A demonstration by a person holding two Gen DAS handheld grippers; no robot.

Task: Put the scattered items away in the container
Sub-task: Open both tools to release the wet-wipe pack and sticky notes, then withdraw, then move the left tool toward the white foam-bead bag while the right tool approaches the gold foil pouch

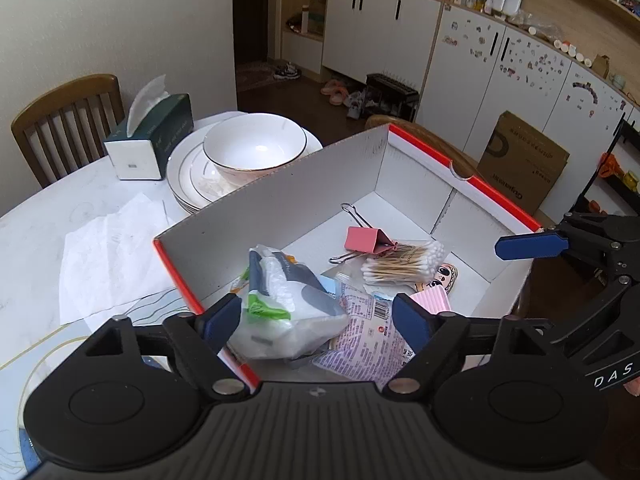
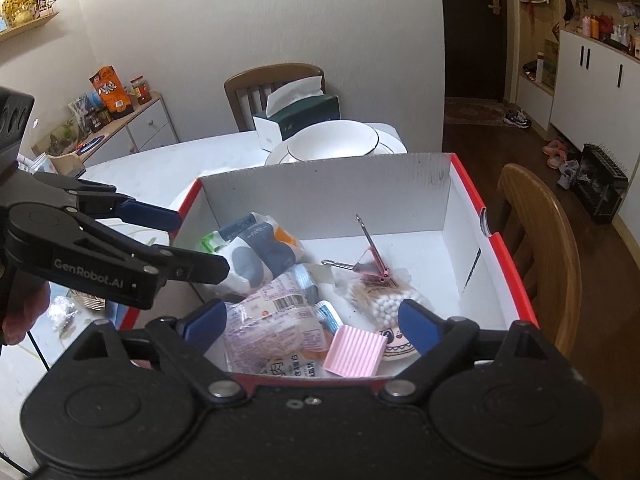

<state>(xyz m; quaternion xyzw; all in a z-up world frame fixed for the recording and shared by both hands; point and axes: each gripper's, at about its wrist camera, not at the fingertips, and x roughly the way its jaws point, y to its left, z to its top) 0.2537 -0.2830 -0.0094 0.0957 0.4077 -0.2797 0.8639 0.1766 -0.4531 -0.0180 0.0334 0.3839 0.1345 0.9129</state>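
Observation:
A red-edged white cardboard box (image 1: 280, 188) (image 2: 328, 196) stands on the table. Inside lie a white-grey pouch (image 1: 288, 304) (image 2: 256, 252), a pink snack packet (image 1: 368, 332) (image 2: 276, 320), a pink binder clip (image 1: 366, 242) (image 2: 370, 266), a bag of cotton swabs (image 1: 404, 264) (image 2: 384, 304), a pink ribbed piece (image 1: 432, 298) (image 2: 354, 350) and a cartoon sticker (image 1: 444, 274). My left gripper (image 1: 316, 320) is open over the box's near-left corner, its jaws on either side of the pouch, empty. My right gripper (image 2: 312, 326) is open above the box's near wall, empty.
A white bowl (image 1: 254, 146) on stacked plates (image 1: 184, 172) and a green tissue box (image 1: 154, 138) stand behind the box. White paper (image 1: 108, 256) lies on the marble table left of it. Wooden chairs (image 2: 540, 248) stand around the table.

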